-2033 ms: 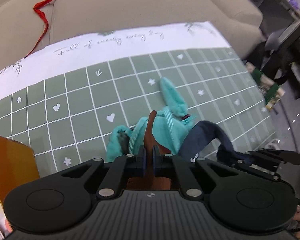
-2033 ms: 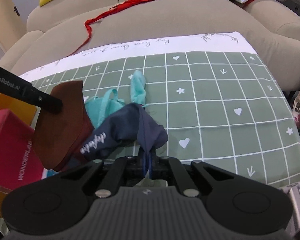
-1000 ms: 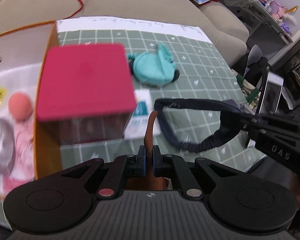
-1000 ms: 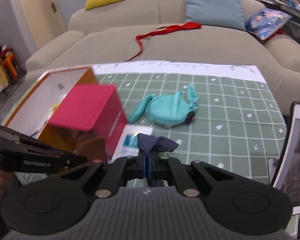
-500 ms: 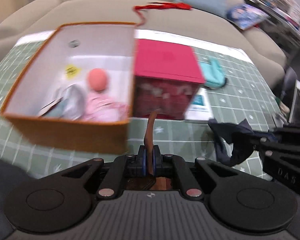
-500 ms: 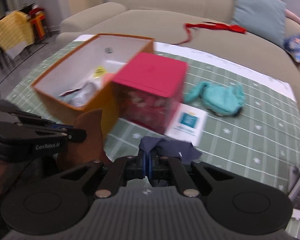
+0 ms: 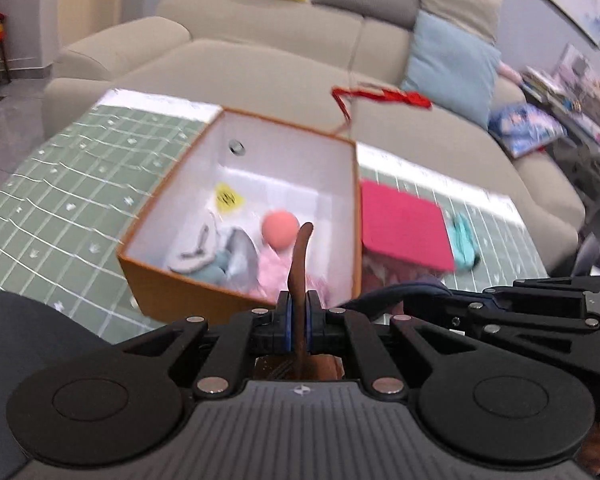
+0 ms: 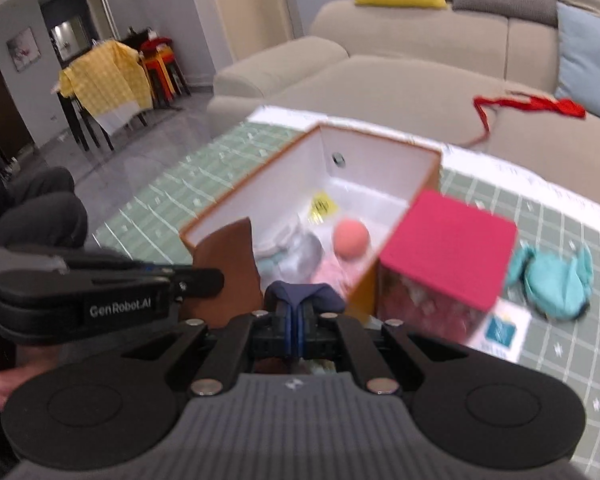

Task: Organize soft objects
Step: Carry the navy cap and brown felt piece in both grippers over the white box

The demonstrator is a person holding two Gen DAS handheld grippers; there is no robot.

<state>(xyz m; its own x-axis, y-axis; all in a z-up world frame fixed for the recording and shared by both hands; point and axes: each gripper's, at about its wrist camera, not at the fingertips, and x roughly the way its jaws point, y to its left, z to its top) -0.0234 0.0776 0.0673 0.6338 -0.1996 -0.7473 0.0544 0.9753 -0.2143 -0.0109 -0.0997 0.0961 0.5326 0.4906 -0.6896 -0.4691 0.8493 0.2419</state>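
Observation:
My left gripper (image 7: 299, 308) is shut on a brown cloth piece (image 7: 300, 264) whose edge sticks up between the pads; the same brown cloth (image 8: 230, 268) shows in the right wrist view, held by the left gripper (image 8: 214, 278). My right gripper (image 8: 295, 312) is shut on a navy blue fabric item (image 8: 304, 294), whose dark band (image 7: 380, 300) trails toward it in the left wrist view. Both hover just in front of an open orange box (image 7: 172, 280) with a white inside, holding a pink ball (image 7: 280, 229), pink fabric (image 7: 272, 270) and grey-blue soft items (image 7: 220, 262).
A crimson-topped box (image 8: 448, 252) stands right of the orange box (image 8: 364, 284), with a card (image 8: 498, 332) beside it. A teal soft item (image 8: 554, 276) lies further right on the green grid cloth (image 7: 60, 184). A beige sofa (image 7: 260, 60) with a red ribbon (image 7: 380, 94) lies behind.
Both grippers have swung left and risen with their fabric pieces. The orange box has come to the middle of both views; the teal item has slid to the right.

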